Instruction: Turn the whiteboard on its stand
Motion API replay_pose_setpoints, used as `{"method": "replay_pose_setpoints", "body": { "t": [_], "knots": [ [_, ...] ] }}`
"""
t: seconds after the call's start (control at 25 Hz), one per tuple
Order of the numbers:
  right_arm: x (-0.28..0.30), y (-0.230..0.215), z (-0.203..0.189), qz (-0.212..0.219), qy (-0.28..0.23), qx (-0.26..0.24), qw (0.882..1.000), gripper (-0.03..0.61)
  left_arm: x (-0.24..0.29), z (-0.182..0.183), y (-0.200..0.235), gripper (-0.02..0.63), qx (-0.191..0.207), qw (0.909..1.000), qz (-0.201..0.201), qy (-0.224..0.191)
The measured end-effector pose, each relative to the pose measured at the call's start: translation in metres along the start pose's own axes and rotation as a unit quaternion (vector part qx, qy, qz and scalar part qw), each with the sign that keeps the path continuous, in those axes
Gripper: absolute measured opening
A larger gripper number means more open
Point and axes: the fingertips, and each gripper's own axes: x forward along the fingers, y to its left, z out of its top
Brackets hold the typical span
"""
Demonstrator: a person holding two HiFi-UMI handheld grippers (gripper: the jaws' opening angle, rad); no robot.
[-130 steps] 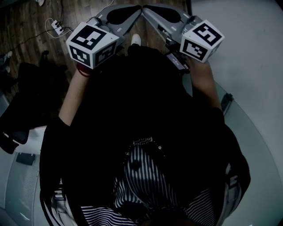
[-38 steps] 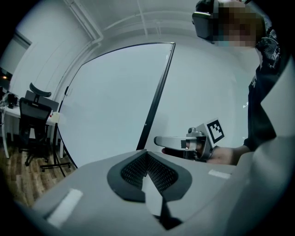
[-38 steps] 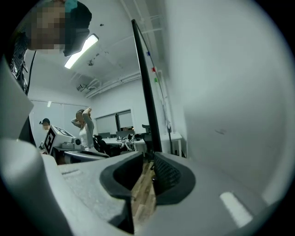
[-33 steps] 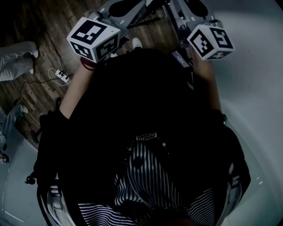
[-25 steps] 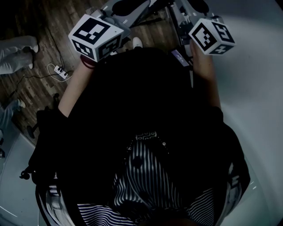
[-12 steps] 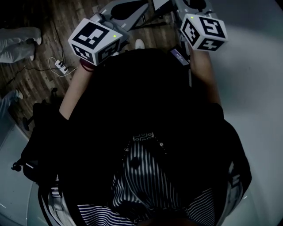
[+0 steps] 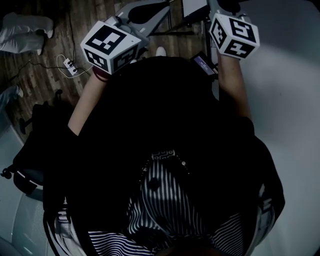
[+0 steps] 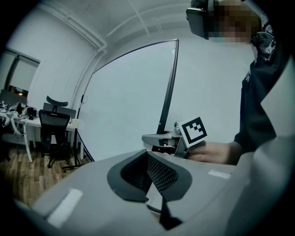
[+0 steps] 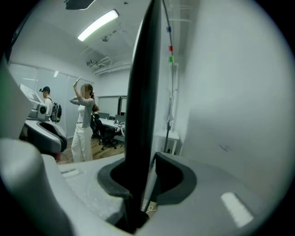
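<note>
As the right gripper draws its jaws in, the black frame on the whiteboard's upright side edge stands between them. The pad on the back side looks to be against the frame. A light sliver shows beside the pad on the writing-face side, so the grip is judged not yet seated. The whiteboard fills the right of that view and, in the head view, lies along the person's right. The left gripper has its jaws together on nothing. It points toward the board's white face, with the right gripper visible beyond it at the frame. A stand leg runs down from the board's far side to the wooden floor.

Step in hand, by judgement: securing the side edge before the panel is swung.

Recommendations:
- Let both pads bear squarely on the frame, not on the face, before any load is applied. A half-seated hold on a smooth, narrow rail is liable to slip.
- Press across the frame steadily and let the panel turn about its own pivot, rather than dragging the stand over the floor.
- The left gripper, closed, could serve as a blunt pusher against the frame to share the effort.
- Check the sweep. A standing person is beyond the gripped edge and an office chair sits past the far edge. Whether either falls inside the arc cannot be told.
</note>
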Motion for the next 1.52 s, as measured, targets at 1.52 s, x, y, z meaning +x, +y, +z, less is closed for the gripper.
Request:
{"method": "replay_pose_setpoints", "body": {
  "t": [1.52],
  "knots": [
    [-0.002, -0.065, 0.028, -0.005, -0.015, 0.047, 0.999, 0.062, -0.019, 0.001, 0.004, -0.012, -0.03, 0.996, 0.084, 0.009]
  ]
}}
